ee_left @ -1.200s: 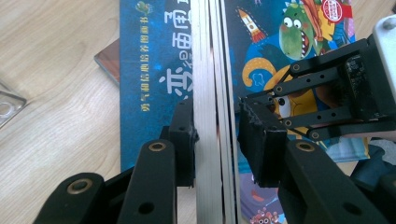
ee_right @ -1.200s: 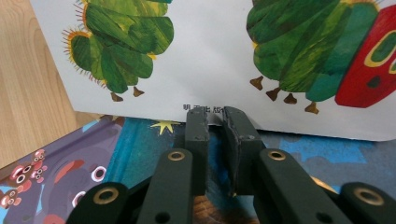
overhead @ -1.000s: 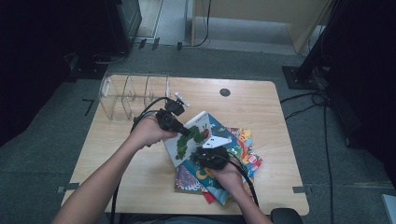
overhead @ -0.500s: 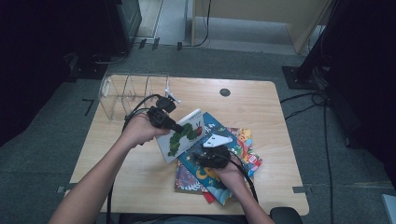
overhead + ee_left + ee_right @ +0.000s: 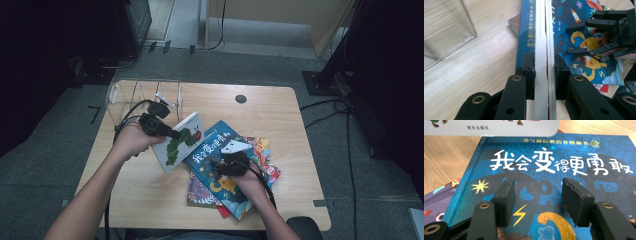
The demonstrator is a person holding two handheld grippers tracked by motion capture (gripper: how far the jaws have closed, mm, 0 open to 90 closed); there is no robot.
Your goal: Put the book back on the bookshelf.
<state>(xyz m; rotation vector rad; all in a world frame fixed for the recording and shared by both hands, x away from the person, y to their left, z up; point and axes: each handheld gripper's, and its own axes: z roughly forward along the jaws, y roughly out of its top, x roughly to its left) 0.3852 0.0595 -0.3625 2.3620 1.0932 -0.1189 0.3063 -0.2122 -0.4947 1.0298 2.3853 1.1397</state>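
My left gripper (image 5: 173, 134) (image 5: 544, 65) is shut on the edge of a white picture book with a green caterpillar (image 5: 181, 143) (image 5: 541, 37). The book is lifted and tilted, left of the pile. A blue hardcover book with white lettering (image 5: 216, 156) (image 5: 549, 167) (image 5: 564, 32) lies on top of the pile. My right gripper (image 5: 218, 162) (image 5: 536, 195) (image 5: 586, 37) sits low over its cover. Its jaws have just been opening and stand open, with nothing between them. The white book's corner (image 5: 491, 126) hangs above the blue book's top edge.
A clear plastic box with dividers (image 5: 142, 95) (image 5: 444, 27) stands at the back left of the wooden table (image 5: 280, 115). Under the blue book lie a colourful book (image 5: 263, 150) and a purple one (image 5: 199, 191) (image 5: 439, 197). A dark round grommet (image 5: 240, 99) sits at the back.
My left gripper has carried the white book leftward and slightly up, off the pile toward the clear box. The right gripper stays over the blue book.
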